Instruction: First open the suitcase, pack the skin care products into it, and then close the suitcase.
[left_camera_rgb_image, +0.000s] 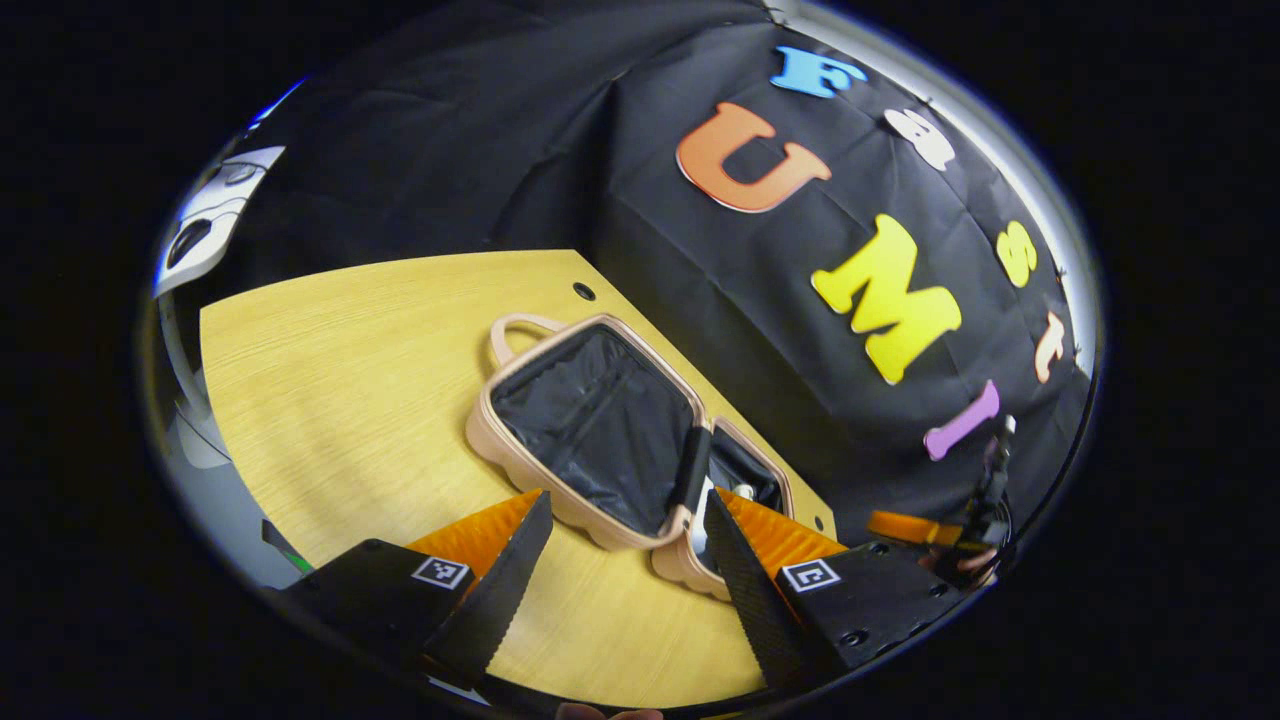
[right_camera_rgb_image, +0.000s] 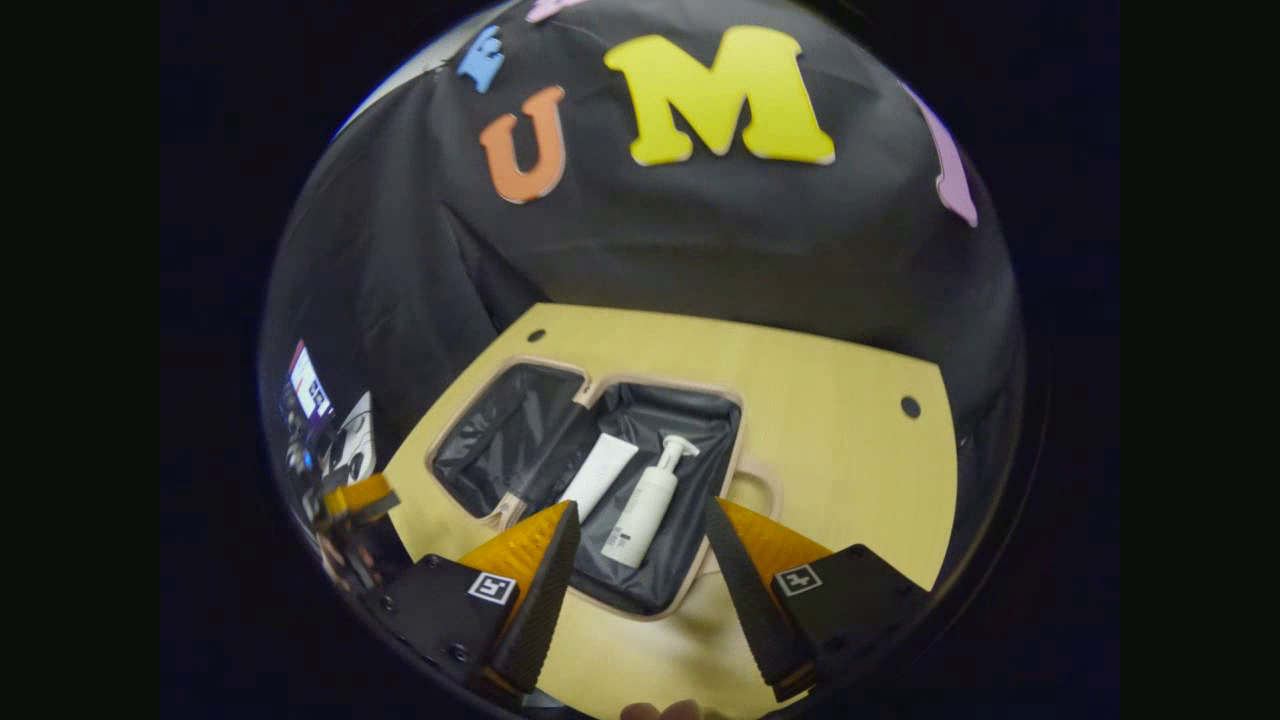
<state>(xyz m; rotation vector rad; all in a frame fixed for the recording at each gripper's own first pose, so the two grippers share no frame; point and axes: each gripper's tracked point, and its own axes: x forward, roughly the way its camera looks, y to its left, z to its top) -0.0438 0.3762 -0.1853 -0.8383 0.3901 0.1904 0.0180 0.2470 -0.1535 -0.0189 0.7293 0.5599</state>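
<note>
Right gripper view: wooden table (right_camera_rgb_image: 840, 400) bearing the suitcase (right_camera_rgb_image: 690, 585), lying open, both halves flat. The white tube (right_camera_rgb_image: 598, 476) and pump bottle (right_camera_rgb_image: 648, 505) lie side by side in the nearer half, long axes toward the right gripper (right_camera_rgb_image: 640, 570), jaws released. Left gripper (left_camera_rgb_image: 625, 560), likewise released, faces the empty half; nothing blocks closing.

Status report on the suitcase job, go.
Left gripper open, right gripper open, both empty. Suitcase open flat on table; tube and pump bottle inside. Nothing blocking the lid.
</note>
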